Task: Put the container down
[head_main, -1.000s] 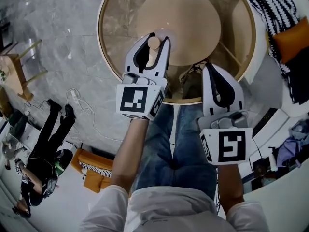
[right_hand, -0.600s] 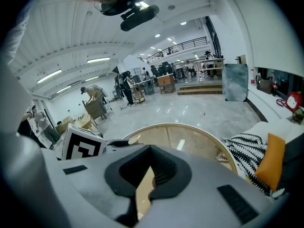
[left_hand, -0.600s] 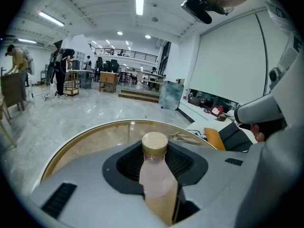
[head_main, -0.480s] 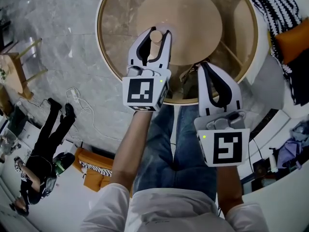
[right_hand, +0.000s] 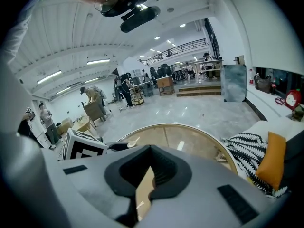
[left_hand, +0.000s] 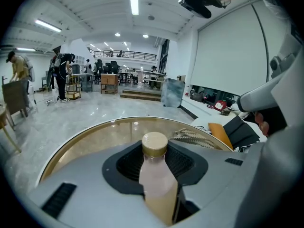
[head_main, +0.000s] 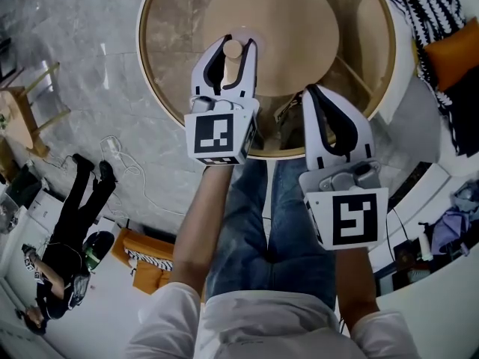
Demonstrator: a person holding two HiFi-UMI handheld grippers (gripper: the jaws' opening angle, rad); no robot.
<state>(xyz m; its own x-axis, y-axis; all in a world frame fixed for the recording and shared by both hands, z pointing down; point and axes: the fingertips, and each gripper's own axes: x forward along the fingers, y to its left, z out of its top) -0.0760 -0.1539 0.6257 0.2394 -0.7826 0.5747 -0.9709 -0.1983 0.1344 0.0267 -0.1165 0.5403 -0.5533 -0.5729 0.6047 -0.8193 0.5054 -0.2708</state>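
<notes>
upper centre of the head view, the left gripper clamps a tan-capped bottle, long axis upright, above the round glass table; set-down lies straight below; right gripper, lower right, is pinched together and empty

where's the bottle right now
Head view, left side: the bottle is gripped upright in the left claw, over the near part of the round table.

Head view: my left gripper covers the container below its cap. Left gripper view: base drops out of sight behind the jaws, so can't tell if it touches the table. Right gripper blocks the table's near rim.
</notes>
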